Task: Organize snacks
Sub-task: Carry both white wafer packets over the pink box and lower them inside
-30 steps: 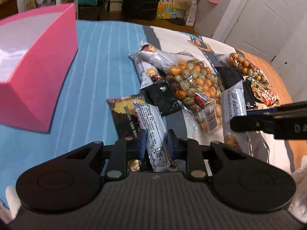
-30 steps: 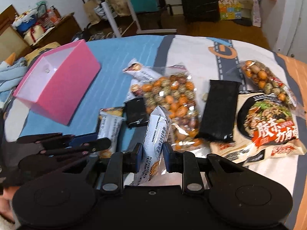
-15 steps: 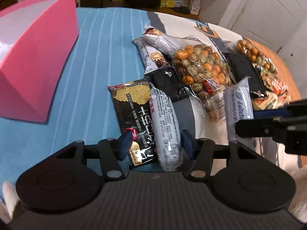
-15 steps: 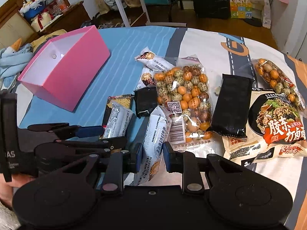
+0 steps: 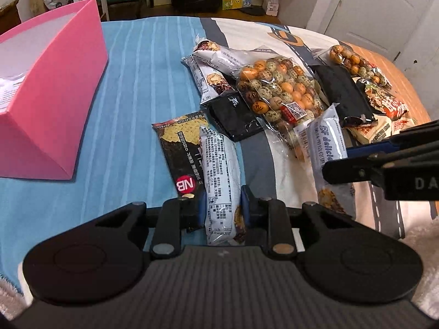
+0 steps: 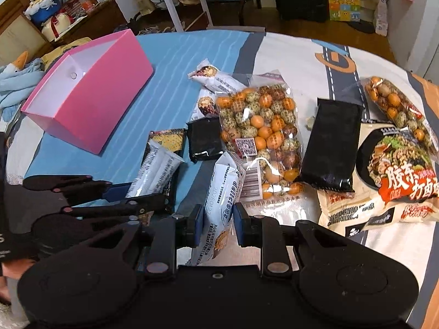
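Note:
My left gripper (image 5: 222, 209) is shut on a white biscuit pack (image 5: 221, 170) that lies partly over a dark NB cracker pack (image 5: 179, 148) on the blue striped cover. My right gripper (image 6: 218, 224) is shut on a second white pack printed "delicious" (image 6: 223, 192), its far end tilted up. From the left wrist view, that pack (image 5: 326, 148) and the right gripper's fingers (image 5: 356, 167) stand at the right. From the right wrist view, the left gripper's fingers (image 6: 142, 201) and its pack (image 6: 156, 172) sit at the left. An open pink box (image 6: 90, 107) stands far left.
A clear bag of coated nuts (image 6: 260, 131), a small black pack (image 6: 204, 139), a long black pack (image 6: 332, 148), a noodle bag (image 6: 397, 170) and a second nut bag (image 6: 392, 104) lie spread over the cover. Two more white packs (image 5: 216, 63) lie behind. Blue cover (image 5: 131, 87) lies between box and snacks.
The left gripper opened around its white pack, then shut on it again. The right gripper kept its hold on the "delicious" pack and barely moved.

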